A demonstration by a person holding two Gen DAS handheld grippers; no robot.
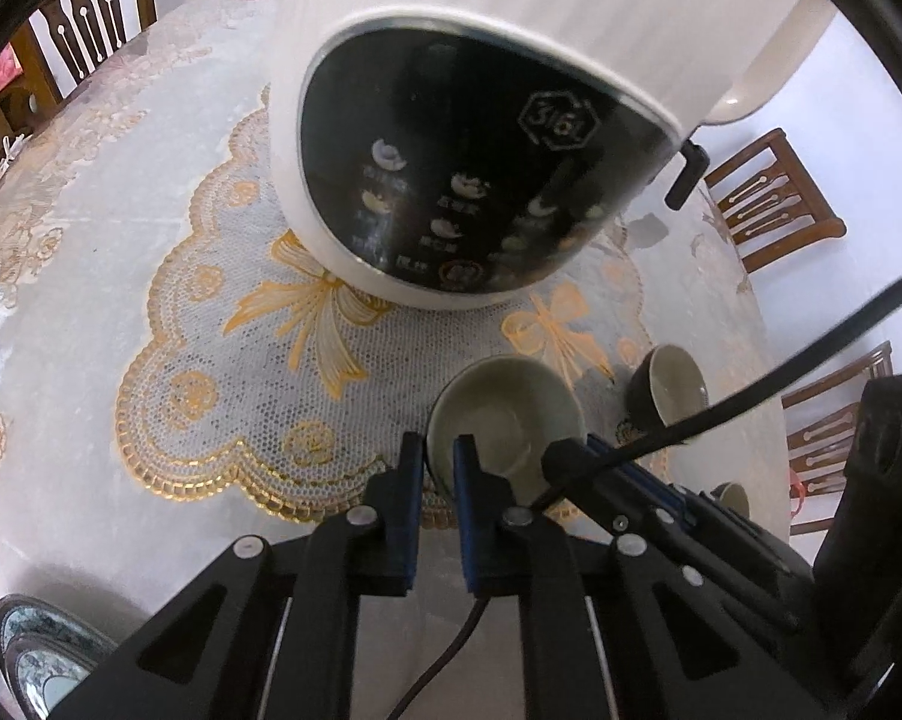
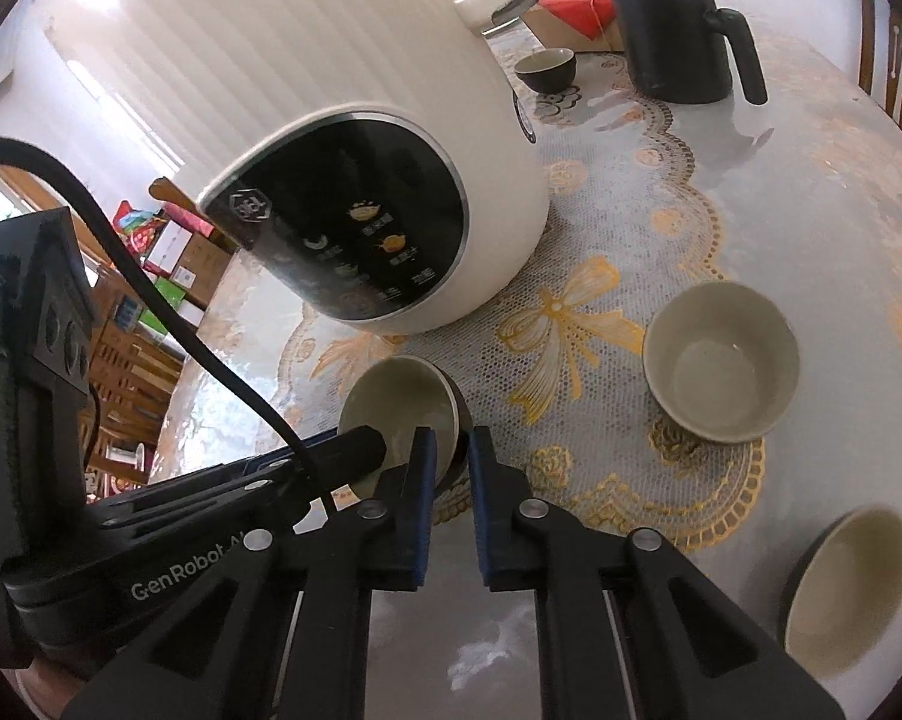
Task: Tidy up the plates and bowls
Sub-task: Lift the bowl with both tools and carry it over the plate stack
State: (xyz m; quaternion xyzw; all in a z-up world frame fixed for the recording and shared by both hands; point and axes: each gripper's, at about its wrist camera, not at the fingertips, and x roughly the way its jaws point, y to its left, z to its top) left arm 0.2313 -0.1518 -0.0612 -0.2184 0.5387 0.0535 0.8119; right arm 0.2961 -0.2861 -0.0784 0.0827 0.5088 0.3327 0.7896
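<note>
Both grippers are clamped on the same small bowl [image 1: 505, 420], which has a pale green inside and a dark outside and sits at the near edge of the lace mat [image 1: 229, 408], just in front of the large white appliance [image 1: 481, 90].

Left gripper [image 1: 439, 450]: fingers closed across the bowl's near-left rim, 1 blue pad outside the wall and 1 inside.

Right gripper [image 2: 451, 450]: fingers closed on the opposite side of that bowl [image 2: 391, 402], 1 pad inside and 1 against the dark outer wall. In the right wrist view the bowl appears tipped, its mouth facing left toward the left gripper's body [image 2: 181, 516]. Whether it is clear of the mat cannot be told.

Other items on the table [image 2: 811, 228]:
- 1 second bowl [image 2: 721, 360], upright, on the mat to the right of the held bowl and apart from it.
- 1 third bowl [image 2: 847, 594], near right, tilted, off the mat.
- 1 small dark cup [image 2: 544, 69], far side, beside the appliance.
- 1 dark lidded mug [image 2: 673, 36] with side handle, far right.
- Patterned plates [image 1: 37, 654], stacked at the near-left edge in the left wrist view.

A black cable [image 2: 169, 312] runs to the left gripper. Wooden chairs [image 1: 775, 198] stand around the table.
</note>
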